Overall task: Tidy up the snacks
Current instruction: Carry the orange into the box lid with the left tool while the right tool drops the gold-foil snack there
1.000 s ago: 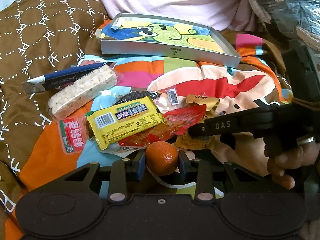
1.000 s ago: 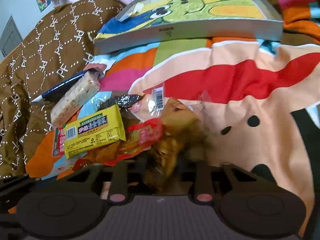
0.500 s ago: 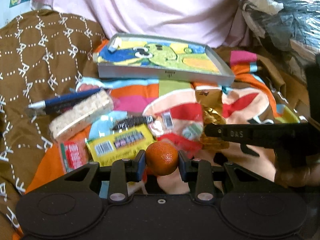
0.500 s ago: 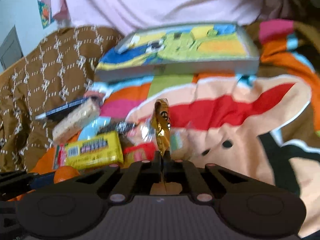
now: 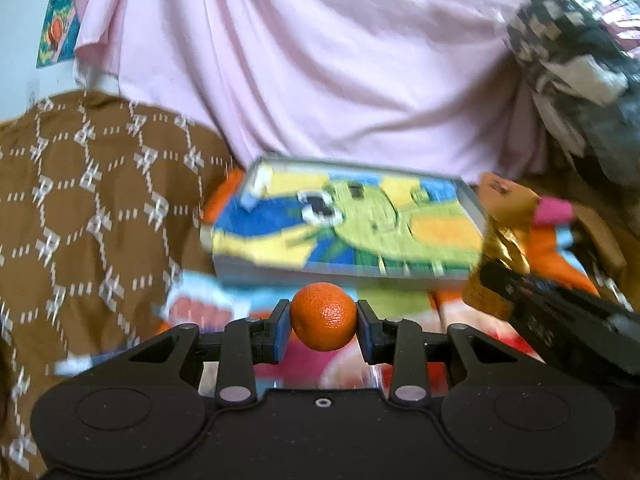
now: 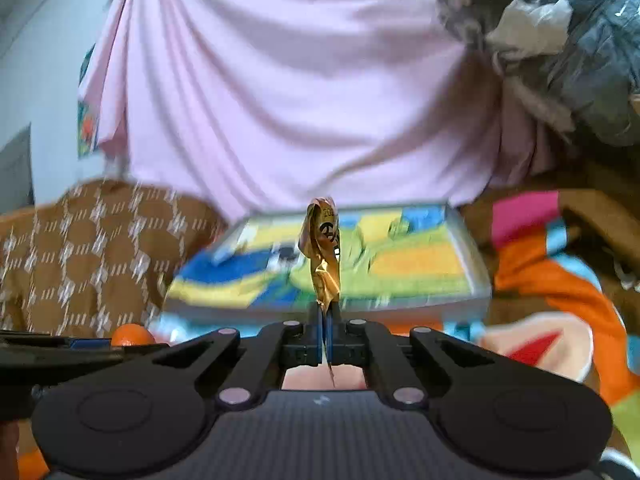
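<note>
Both loads now lifted off the bed: left gripper (image 5: 323, 323) jaws clamp the orange (image 5: 323, 322); right gripper (image 6: 328, 334) jaws pinch the gold wrapper (image 6: 325, 252), tray (image 6: 460, 304) at 12 o'clock, apparently next.

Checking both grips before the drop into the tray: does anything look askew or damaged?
The gold packet looks odd: the right gripper pinches only its crumpled bottom edge, so it stands twisted above the shut jaws, and might slip. The orange sits squarely in the left gripper. The tray looks intact, though blurred.

Both grippers (image 5: 323, 322) (image 6: 326, 330) clamped (right fully closed).
</note>
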